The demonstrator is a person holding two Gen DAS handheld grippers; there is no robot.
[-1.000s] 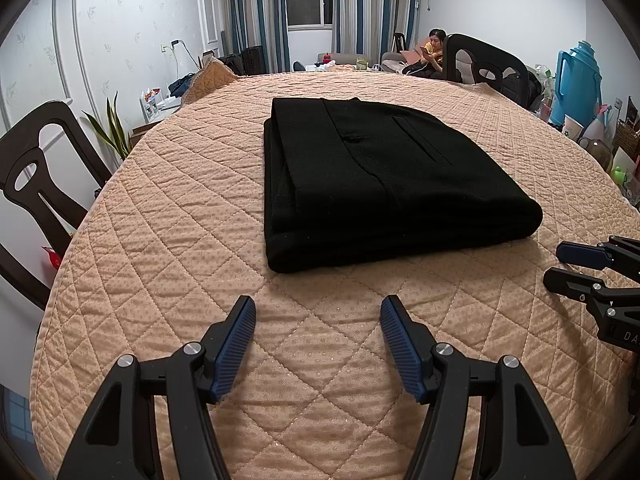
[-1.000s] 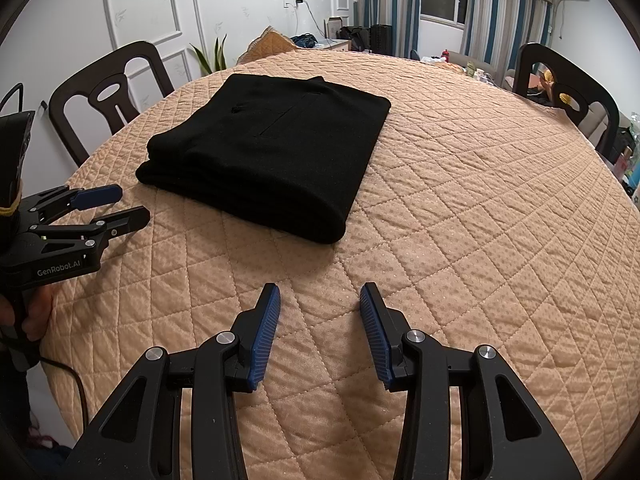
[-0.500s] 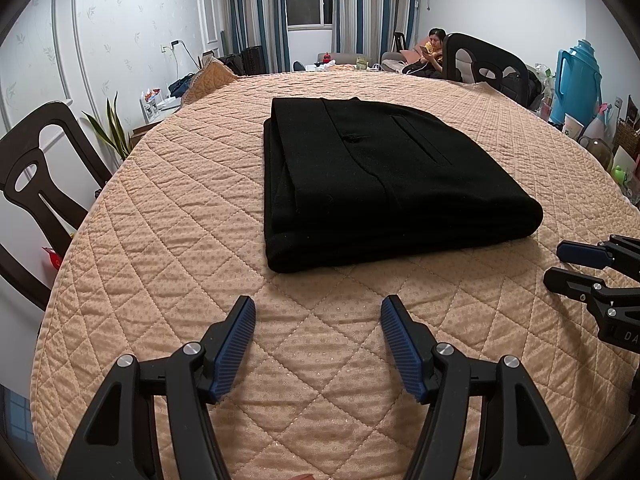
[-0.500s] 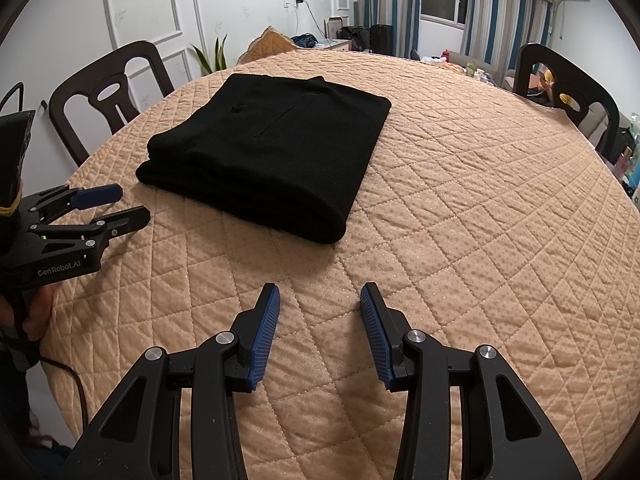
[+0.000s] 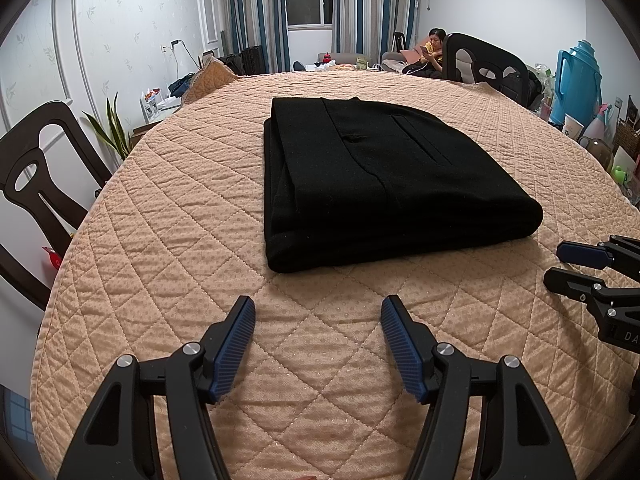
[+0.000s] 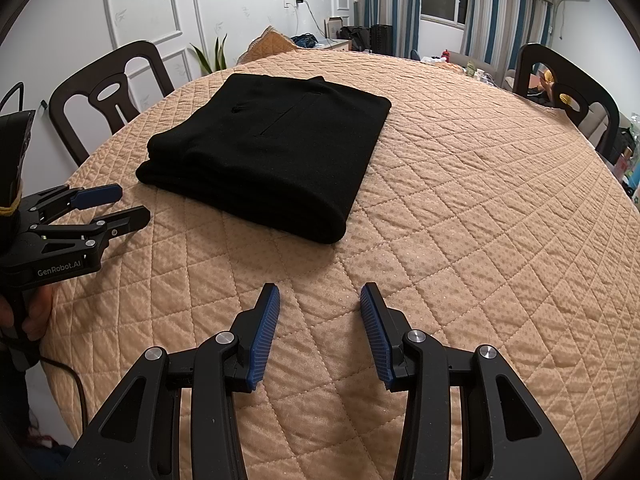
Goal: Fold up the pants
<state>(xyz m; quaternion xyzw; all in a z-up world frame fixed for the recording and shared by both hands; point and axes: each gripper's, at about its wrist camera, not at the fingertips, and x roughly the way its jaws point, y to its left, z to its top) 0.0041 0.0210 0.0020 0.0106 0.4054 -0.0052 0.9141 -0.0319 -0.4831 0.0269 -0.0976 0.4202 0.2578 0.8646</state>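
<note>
The black pants (image 5: pixel 380 188) lie folded into a thick rectangle on the round table's peach quilted cover (image 5: pixel 168 216); they also show in the right wrist view (image 6: pixel 272 152). My left gripper (image 5: pixel 318 308) is open and empty, a short way in front of the pants' near edge. It also shows at the left of the right wrist view (image 6: pixel 128 204). My right gripper (image 6: pixel 319 294) is open and empty, in front of the pants' near corner. It shows at the right edge of the left wrist view (image 5: pixel 564 264). Neither touches the pants.
Dark wooden chairs stand around the table: one at the left (image 5: pixel 36 184), one at the far right (image 5: pixel 480 60), another in the right wrist view (image 6: pixel 560 84). A blue thermos (image 5: pixel 576 76) and clutter sit off the right edge. A person (image 5: pixel 434 46) sits far back.
</note>
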